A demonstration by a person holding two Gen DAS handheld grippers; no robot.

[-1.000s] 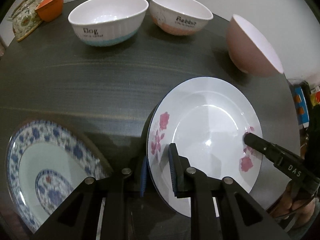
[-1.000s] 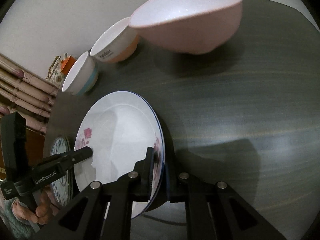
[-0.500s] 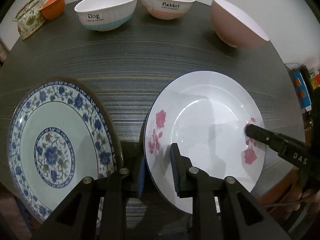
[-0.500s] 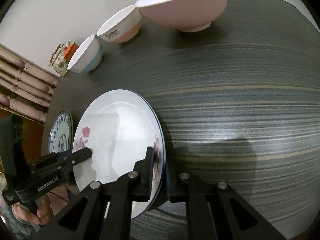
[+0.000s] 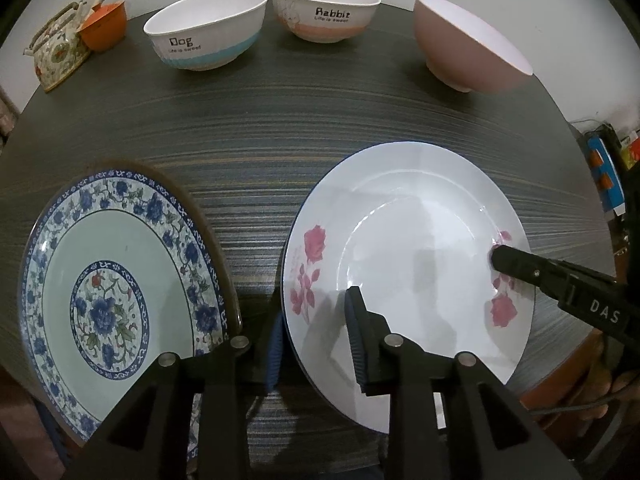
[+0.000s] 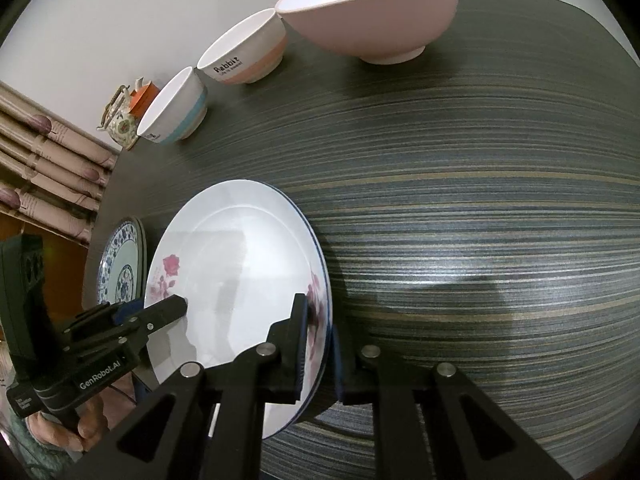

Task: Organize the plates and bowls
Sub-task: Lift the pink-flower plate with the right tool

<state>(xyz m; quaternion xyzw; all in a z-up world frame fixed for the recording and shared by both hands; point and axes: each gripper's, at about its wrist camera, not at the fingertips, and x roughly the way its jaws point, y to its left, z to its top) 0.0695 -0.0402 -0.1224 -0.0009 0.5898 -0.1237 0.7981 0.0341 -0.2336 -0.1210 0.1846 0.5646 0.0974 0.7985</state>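
L gripper (image 5: 316,344) jaws just widening off rose plate (image 5: 420,248) rim; R gripper (image 6: 320,344) pinching opposite rim. Plate set down beside blue-floral plate (image 5: 108,280); stacking likely next.

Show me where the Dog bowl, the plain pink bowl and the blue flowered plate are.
Dog bowl (image 5: 206,36): left wrist view, on its outer wall by the lettering.
Plain pink bowl (image 5: 452,46): left wrist view, on its pink outer side.
Blue flowered plate (image 5: 106,312): left wrist view, on the central flower medallion.
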